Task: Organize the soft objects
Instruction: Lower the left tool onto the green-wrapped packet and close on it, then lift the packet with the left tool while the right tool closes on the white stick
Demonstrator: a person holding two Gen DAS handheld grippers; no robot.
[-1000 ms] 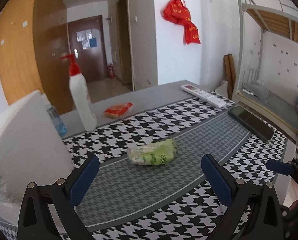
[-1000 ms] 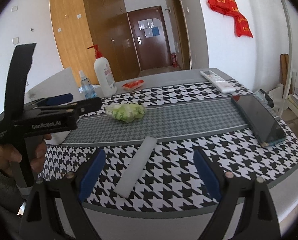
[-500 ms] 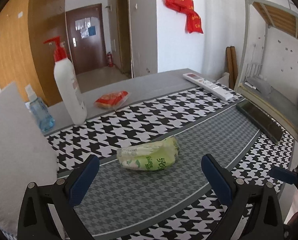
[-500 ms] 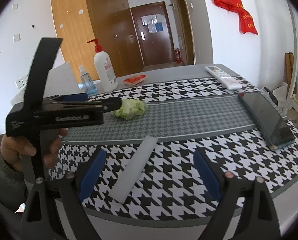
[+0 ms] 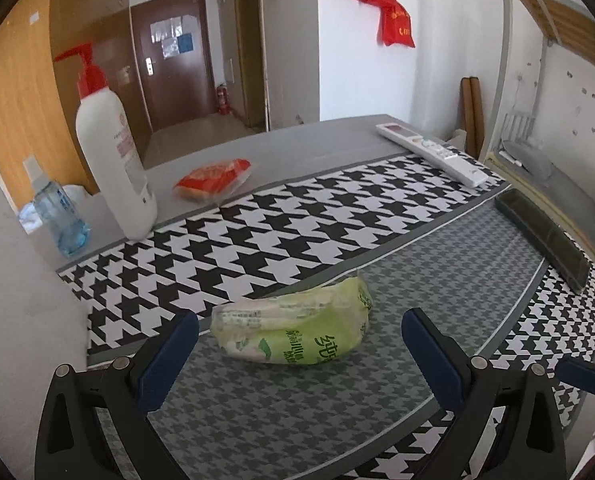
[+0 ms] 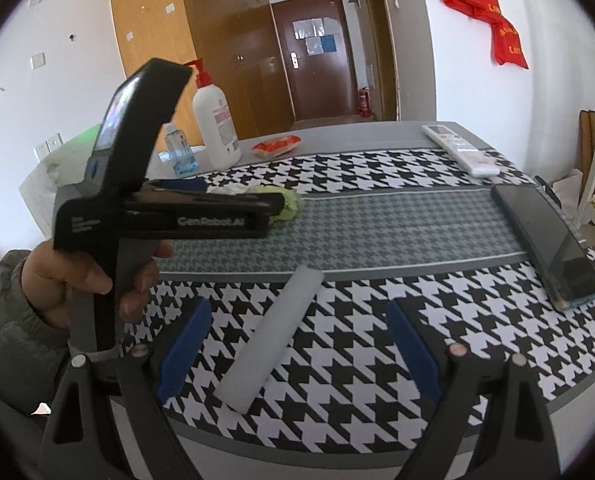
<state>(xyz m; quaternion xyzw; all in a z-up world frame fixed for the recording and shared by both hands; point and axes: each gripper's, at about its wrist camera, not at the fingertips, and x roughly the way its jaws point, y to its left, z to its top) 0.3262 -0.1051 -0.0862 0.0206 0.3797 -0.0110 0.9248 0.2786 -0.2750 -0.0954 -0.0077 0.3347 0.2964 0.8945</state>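
A soft green and white tissue pack (image 5: pixel 295 330) lies on the grey strip of the houndstooth cloth. My left gripper (image 5: pixel 299 334) is open, its blue pads on either side of the pack, close to it but apart. In the right wrist view the left gripper (image 6: pixel 217 200) partly hides the pack (image 6: pixel 287 204). A white foam stick (image 6: pixel 273 334) lies on the cloth between the open pads of my right gripper (image 6: pixel 299 354), not touched. A small red packet (image 5: pixel 213 178) lies further back on the grey table.
A white pump bottle (image 5: pixel 111 152) and a small blue bottle (image 5: pixel 61 220) stand at the back left. A white remote (image 5: pixel 433 152) and a dark phone (image 5: pixel 545 236) lie to the right. A large white foam block (image 5: pixel 13 308) stands at the left edge.
My left gripper has moved forward toward the green tissue pack, which now sits between its pads. My right gripper has stayed over the foam stick.
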